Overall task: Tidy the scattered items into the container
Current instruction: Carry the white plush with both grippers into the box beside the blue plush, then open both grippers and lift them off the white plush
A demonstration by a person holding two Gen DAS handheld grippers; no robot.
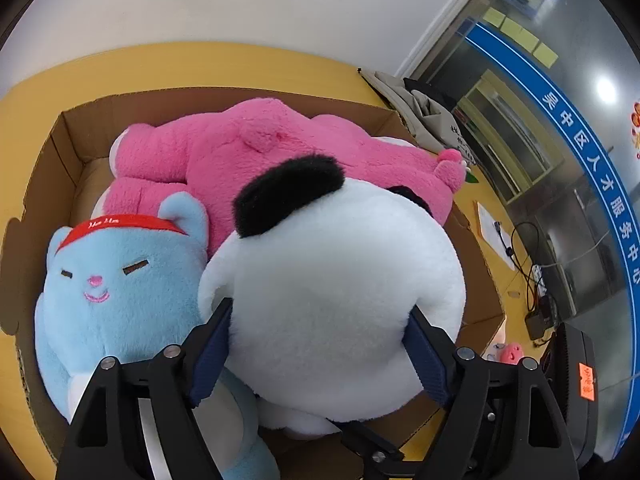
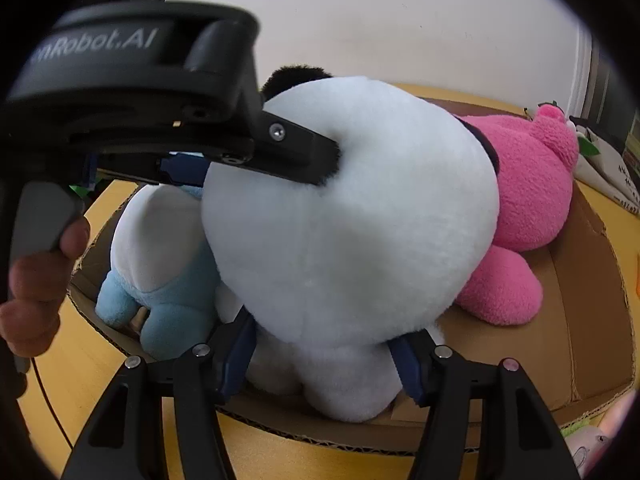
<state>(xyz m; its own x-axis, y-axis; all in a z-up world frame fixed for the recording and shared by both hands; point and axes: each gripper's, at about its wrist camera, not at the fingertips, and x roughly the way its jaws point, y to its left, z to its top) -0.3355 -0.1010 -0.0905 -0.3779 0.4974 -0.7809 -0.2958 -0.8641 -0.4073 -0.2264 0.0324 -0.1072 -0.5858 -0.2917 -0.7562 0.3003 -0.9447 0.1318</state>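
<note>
Both the left gripper (image 1: 320, 344) and right gripper (image 2: 322, 354) had their jaws clamped on the white panda plush (image 1: 340, 264), lowered into the cardboard box (image 1: 52, 168) beside the blue cat plush (image 1: 116, 280); letting go came next.

Bright even light, soft shadows, fisheye warp w/ dark corners.

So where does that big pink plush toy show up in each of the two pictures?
Left wrist view: the pink plush lies across the upper middle, at the back of the cardboard box.
Right wrist view: it is at the right edge.
Shared landmark: the white plush in front of it.
</note>
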